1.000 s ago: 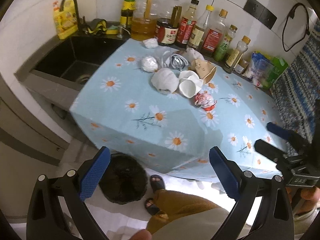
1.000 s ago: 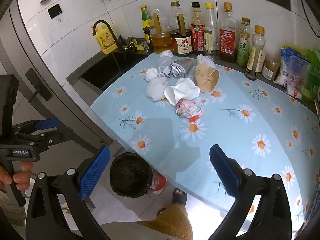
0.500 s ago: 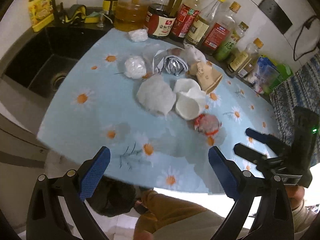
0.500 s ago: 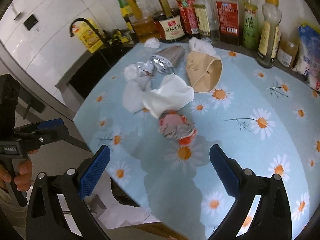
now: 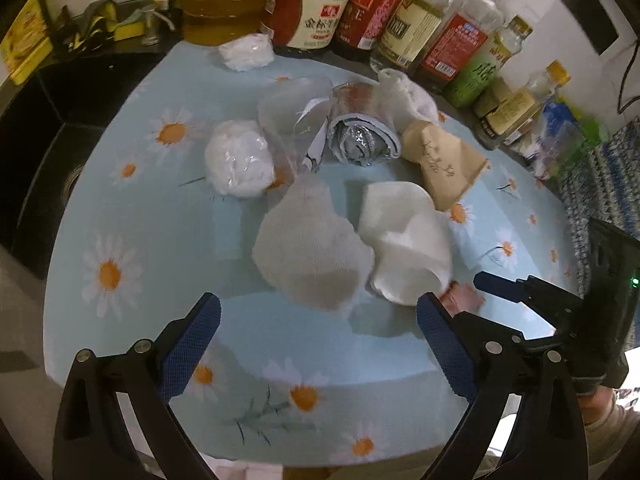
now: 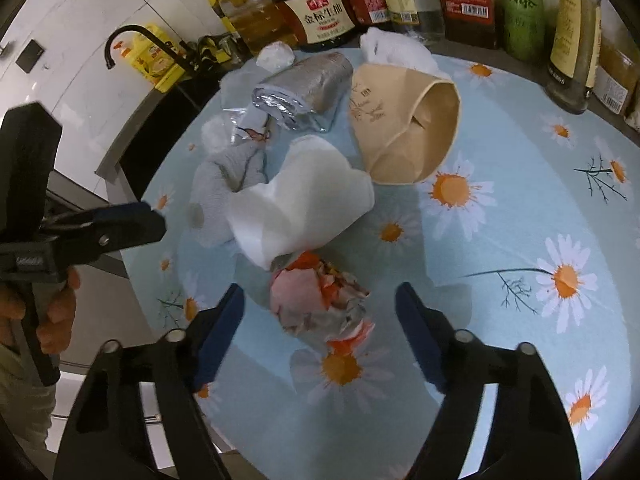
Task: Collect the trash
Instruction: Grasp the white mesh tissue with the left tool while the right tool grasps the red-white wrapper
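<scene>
Trash lies on the daisy tablecloth point(image 5: 168, 240). My left gripper point(image 5: 318, 344) is open just before a crumpled white tissue point(image 5: 312, 248), with a white paper cup point(image 5: 404, 240) to its right. My right gripper point(image 6: 320, 332) is open around a crumpled pink and red wrapper point(image 6: 316, 300), fingers either side and apart from it. Behind lie the white cup point(image 6: 304, 200), a crushed brown paper cup point(image 6: 404, 120), a foil roll point(image 6: 304, 88), a white wad point(image 5: 238, 164) and clear plastic point(image 5: 292, 120). The right gripper also shows at the left wrist view's right edge point(image 5: 516, 292).
Sauce and oil bottles point(image 5: 308, 4) line the back wall. A black sink point(image 5: 48, 128) lies to the left, with a tap point(image 6: 132, 40) and yellow packet point(image 6: 156, 60). Bagged goods point(image 5: 560, 128) stand at the back right. The table's front edge is close below both grippers.
Both grippers have moved forward and down over the table towards the trash. The right gripper's jaws have narrowed around the pink wrapper. The floor bin has left view.
</scene>
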Tool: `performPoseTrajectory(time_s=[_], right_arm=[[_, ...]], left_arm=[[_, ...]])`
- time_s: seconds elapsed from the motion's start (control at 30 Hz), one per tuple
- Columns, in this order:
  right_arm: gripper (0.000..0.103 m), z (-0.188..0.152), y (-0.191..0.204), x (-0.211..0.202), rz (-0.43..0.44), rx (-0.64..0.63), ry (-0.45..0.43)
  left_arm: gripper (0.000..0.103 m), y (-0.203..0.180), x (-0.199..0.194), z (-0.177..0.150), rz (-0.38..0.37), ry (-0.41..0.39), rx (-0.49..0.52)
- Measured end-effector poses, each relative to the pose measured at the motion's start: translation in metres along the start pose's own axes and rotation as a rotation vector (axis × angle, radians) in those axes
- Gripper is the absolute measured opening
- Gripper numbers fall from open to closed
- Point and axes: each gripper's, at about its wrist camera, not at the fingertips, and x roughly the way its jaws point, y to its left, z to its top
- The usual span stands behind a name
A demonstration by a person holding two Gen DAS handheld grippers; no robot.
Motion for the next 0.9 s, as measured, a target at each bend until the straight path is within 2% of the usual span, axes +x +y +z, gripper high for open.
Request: performPoseTrajectory(time_s=[0.07,0.1,0.23,0.3,0.37,0.57,0.8,0.9], right_arm=[[0.072,0.002,-0.003,0.003,0.016,0.003,0.008],[0.065,0.002,-0.003,0.005,0.021,0.0,0.01],[0.055,0.004,-0.004,0.011,0.022,-0.019,0.033],[0.053,0.002,-0.004,0.013,0.028,-0.023,0.042],[0.052,0.002,-0.004,0.012,0.03,-0.036,0.039],[0.05,-0.002,-0.009,0.006,0.051,-0.043,0.028],[0.05,-0.005,-0.017,0.0,0.065,-0.04,0.021],[0.05,-0.004,-0.015,-0.001,0.058,-0.044,0.019]], left_arm=[[0.095,0.0,0.008,0.008,0.015,0.007,0.013],[0.095,0.0,0.013,0.011,0.024,0.012,0.016],[0.095,0.0,0.027,0.021,0.037,0.034,0.026],[0.081,0.001,0.034,0.024,0.04,0.05,0.026],[0.08,0.001,0.04,0.029,0.029,0.07,0.02],[0.056,-0.004,0.05,0.03,0.05,0.106,0.044],[0.04,-0.004,0.047,0.028,0.041,0.096,0.025],[0.036,-0.005,0.042,0.024,0.049,0.083,0.019]])
